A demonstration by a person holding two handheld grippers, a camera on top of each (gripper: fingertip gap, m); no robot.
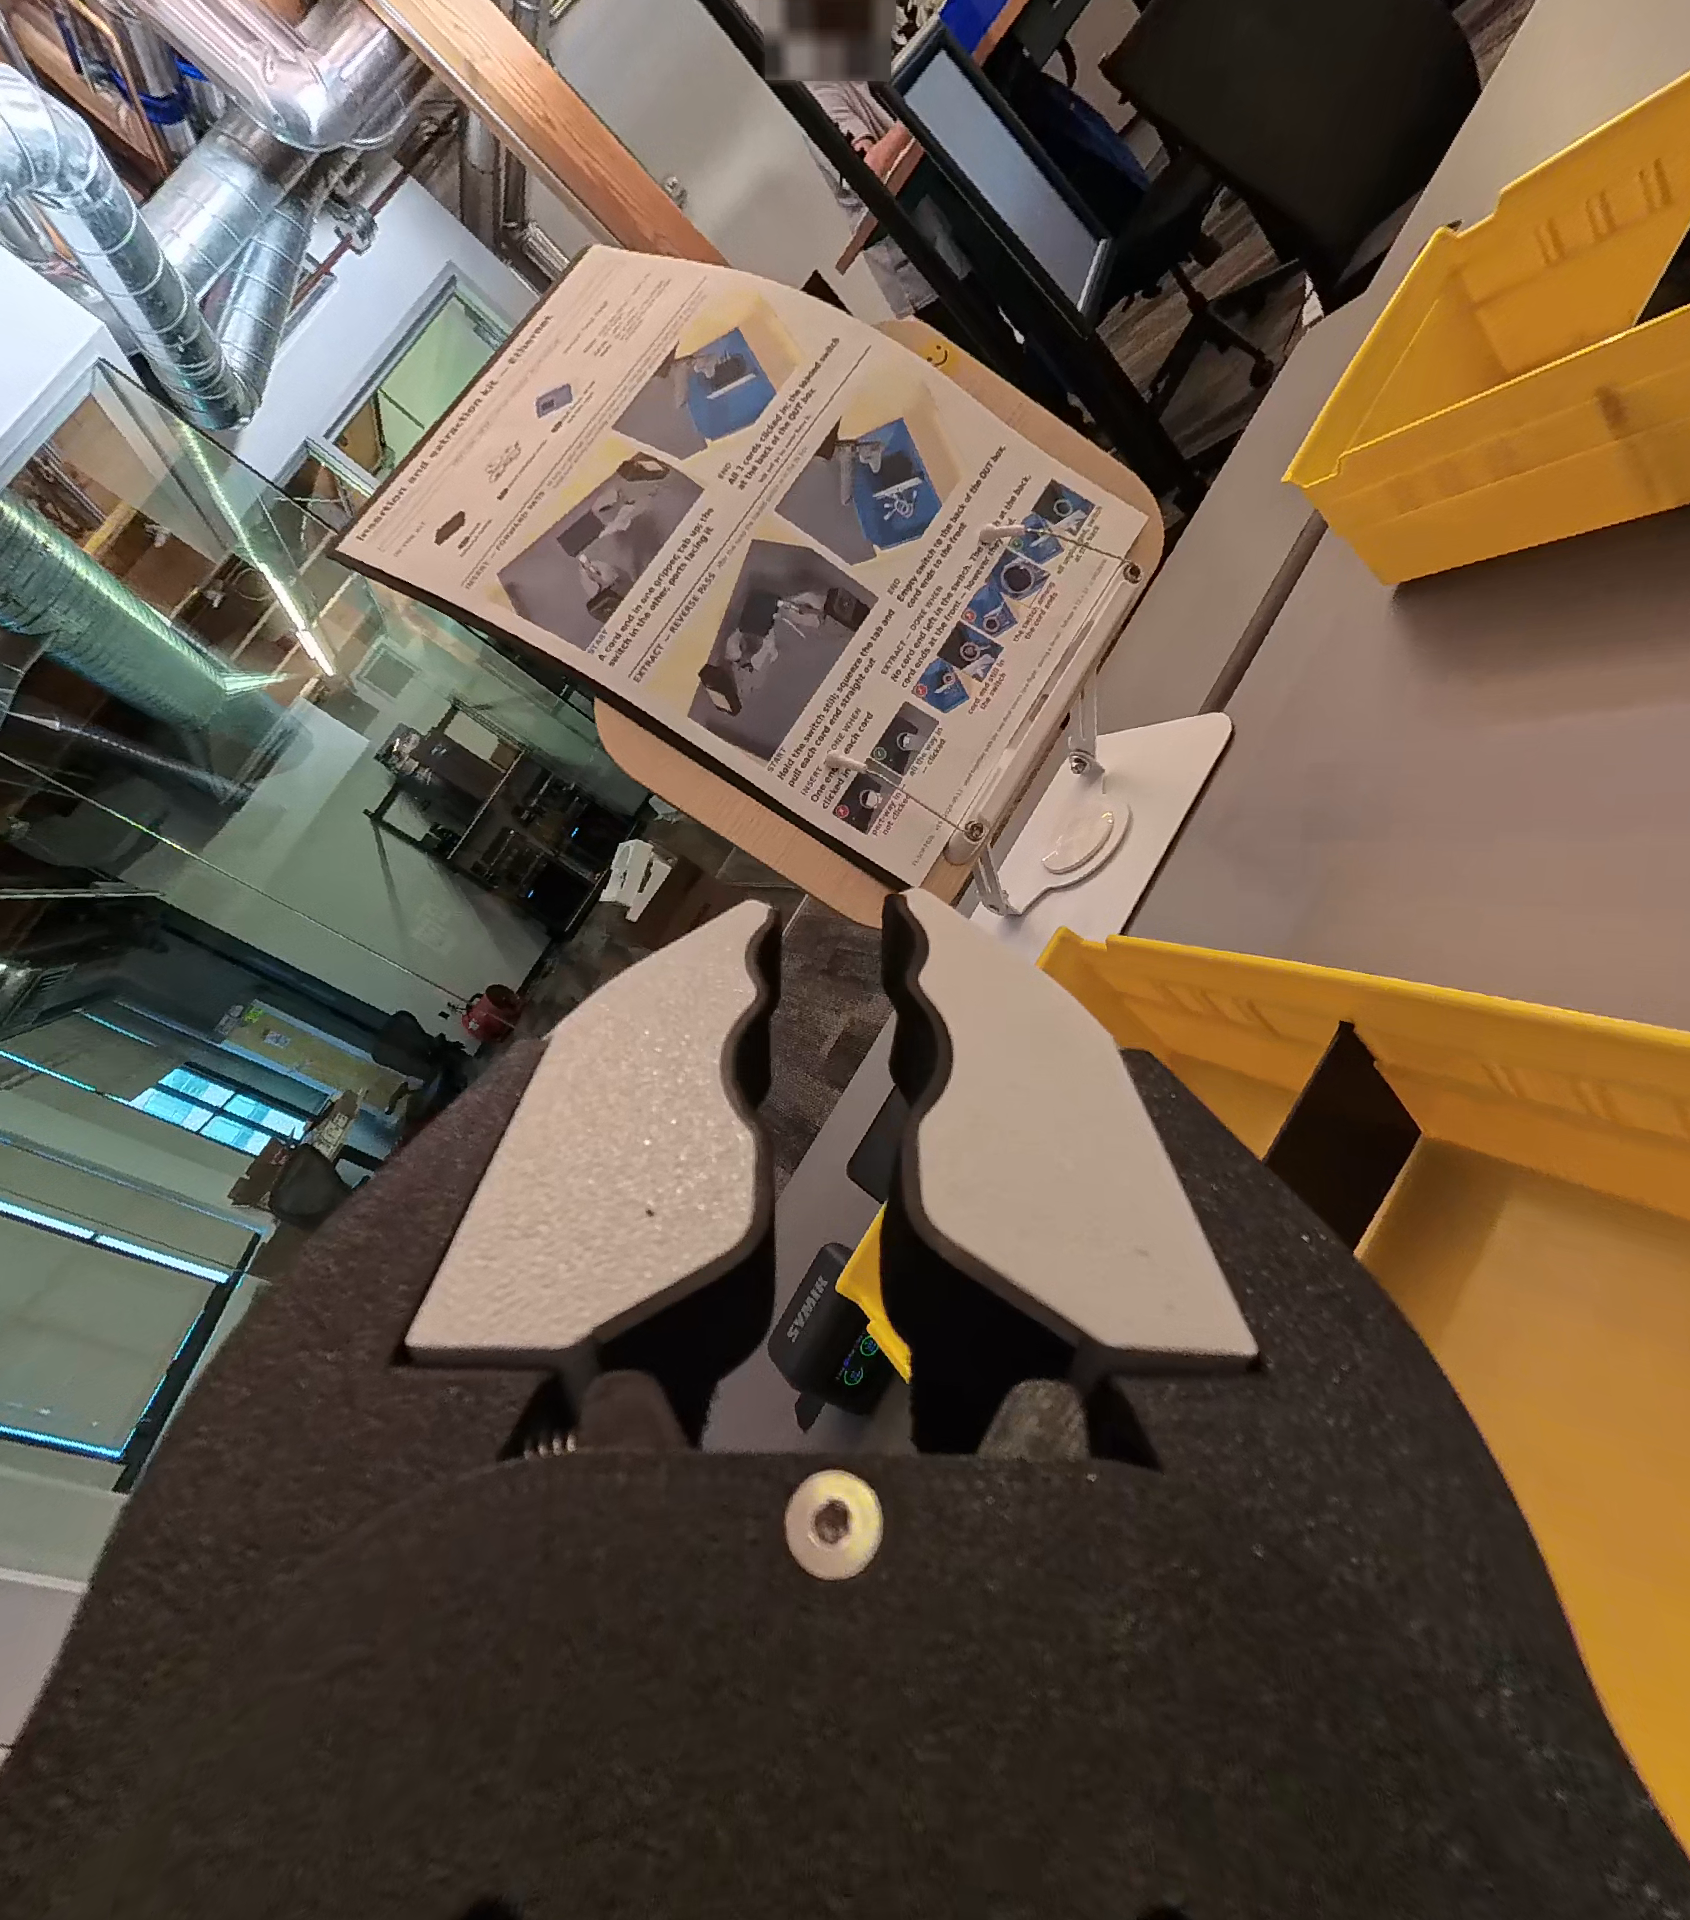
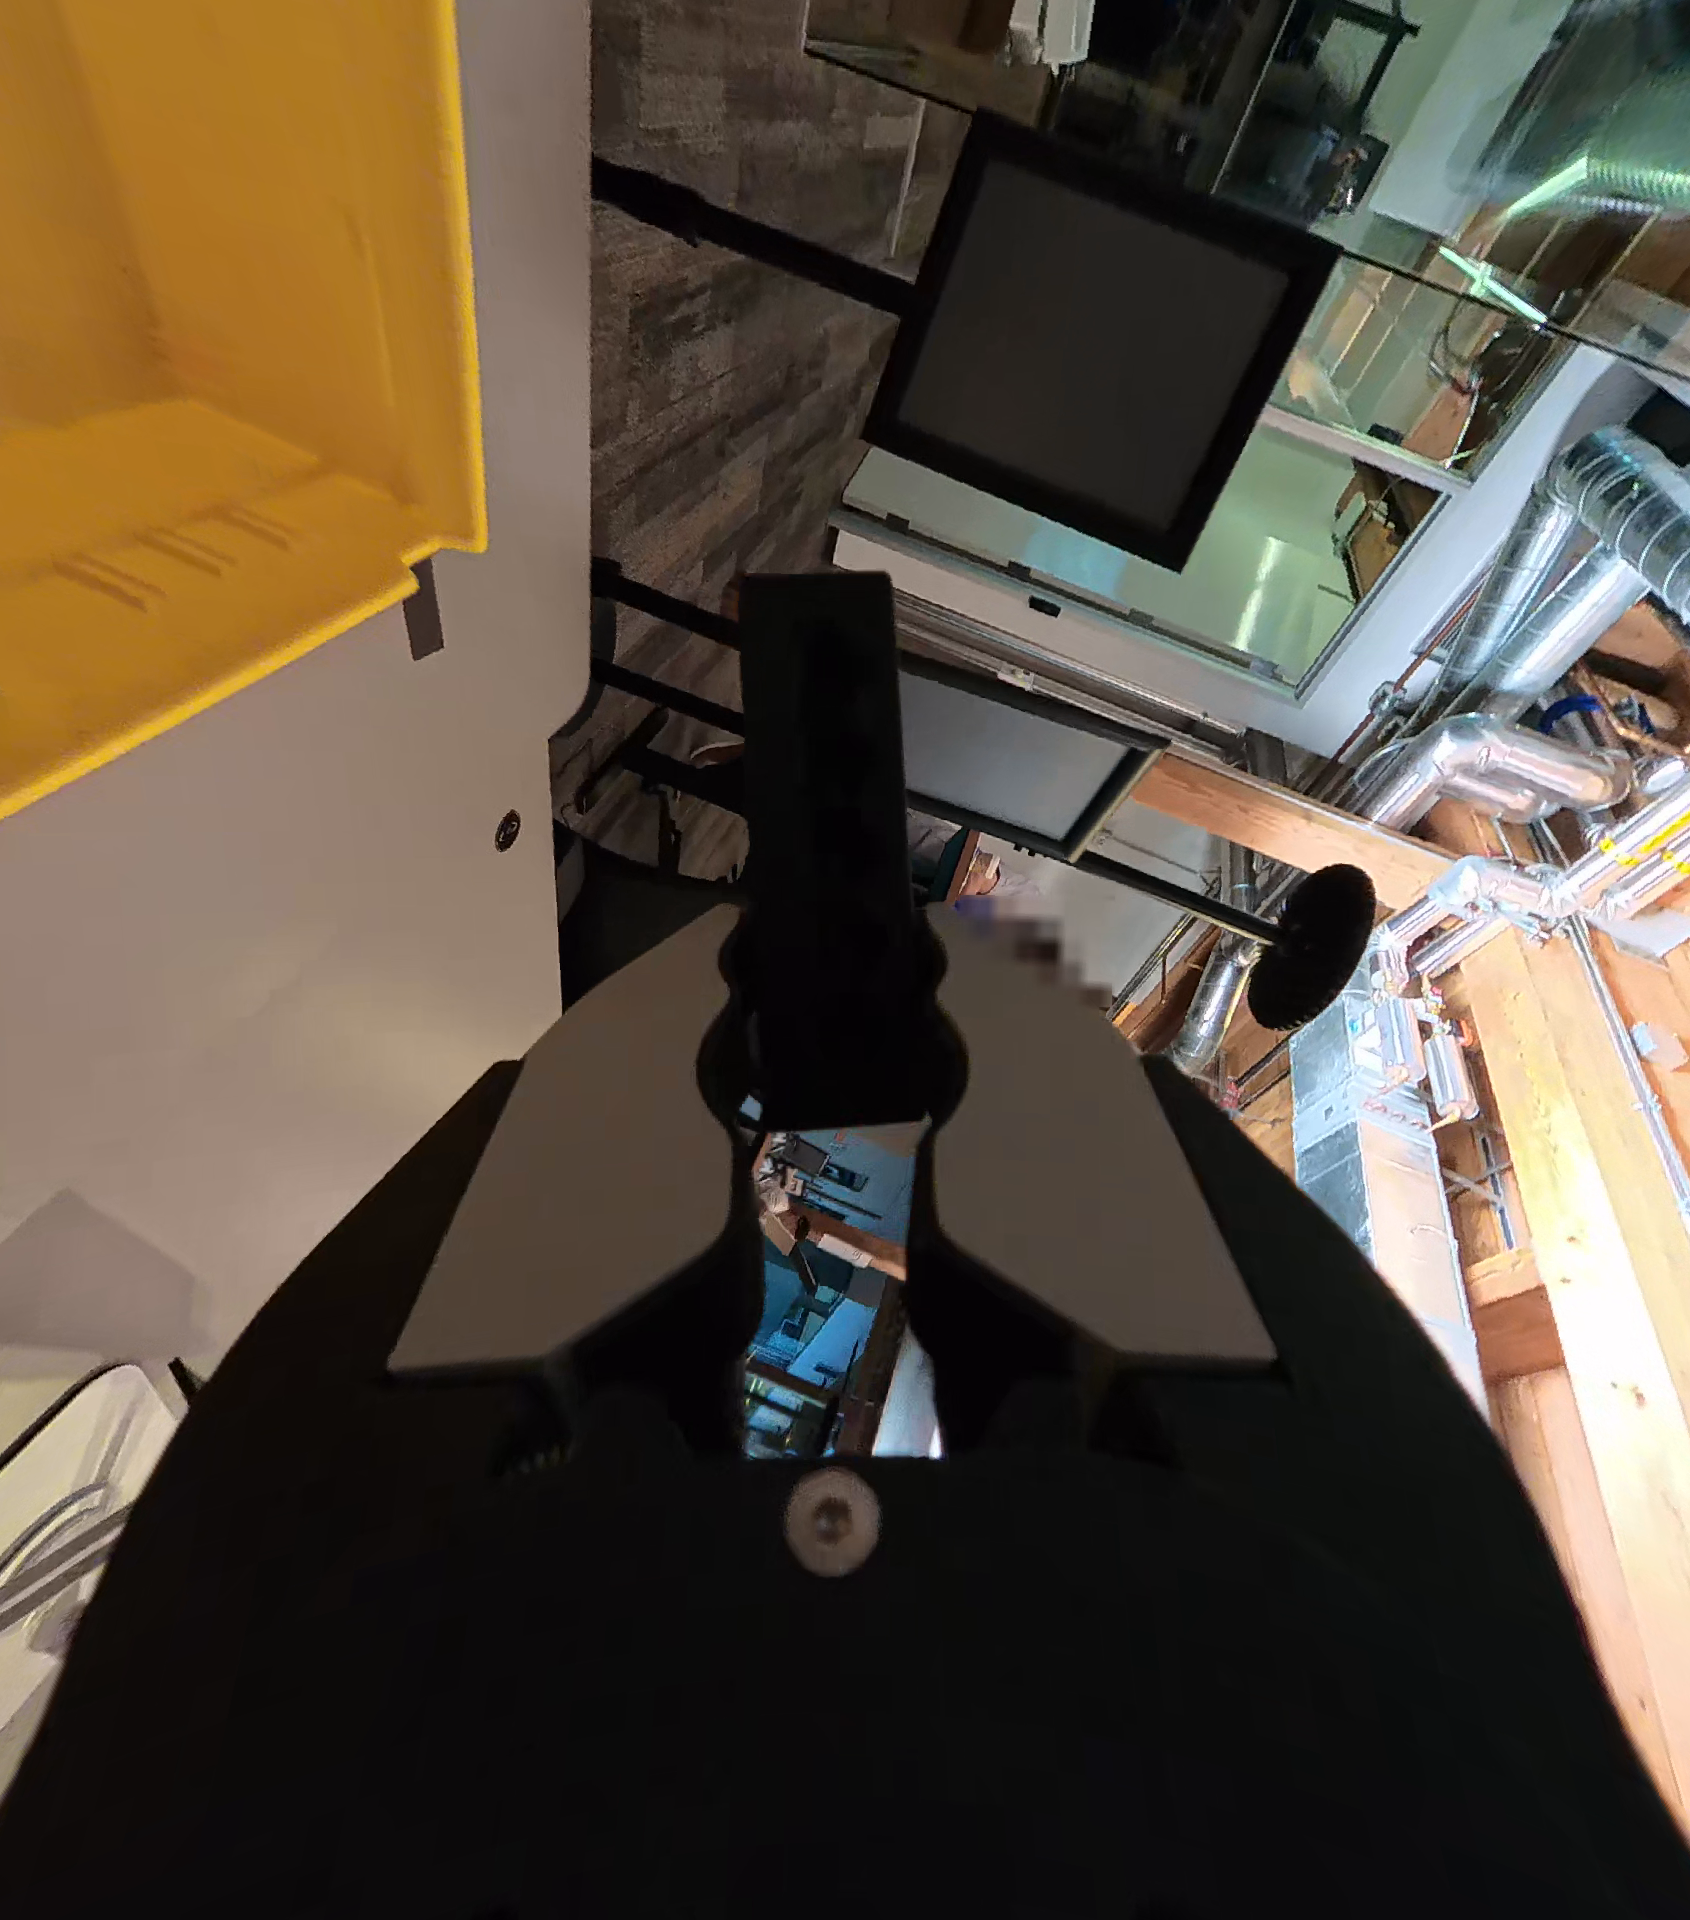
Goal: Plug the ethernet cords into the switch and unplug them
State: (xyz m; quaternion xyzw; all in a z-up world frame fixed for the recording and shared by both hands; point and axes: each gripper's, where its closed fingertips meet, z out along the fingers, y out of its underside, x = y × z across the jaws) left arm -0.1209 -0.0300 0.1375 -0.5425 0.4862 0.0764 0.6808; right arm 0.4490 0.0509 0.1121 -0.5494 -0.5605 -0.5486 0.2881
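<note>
My right gripper (image 2: 833, 935) is shut on a flat black box, the switch (image 2: 815, 769). It is seen edge-on, sticks out forward past the fingertips, and is held up in the air beyond the table edge. My left gripper (image 1: 836, 914) is open with a narrow gap and holds nothing. It points over the far edge of the grey table (image 1: 1495, 779), level with a yellow bin (image 1: 1506, 1174) on its right. No ethernet cord shows in either view. The switch's ports are hidden.
A second yellow bin (image 1: 1547, 364) stands farther along the table. An instruction sheet on a wooden stand (image 1: 768, 582) sits at the table's edge. A small black device with lit indicators (image 1: 825, 1340) lies below the left fingers. A yellow bin (image 2: 145, 416) fills the upper left of the right wrist view. My hands' fingertips stand some 60 cm from each other.
</note>
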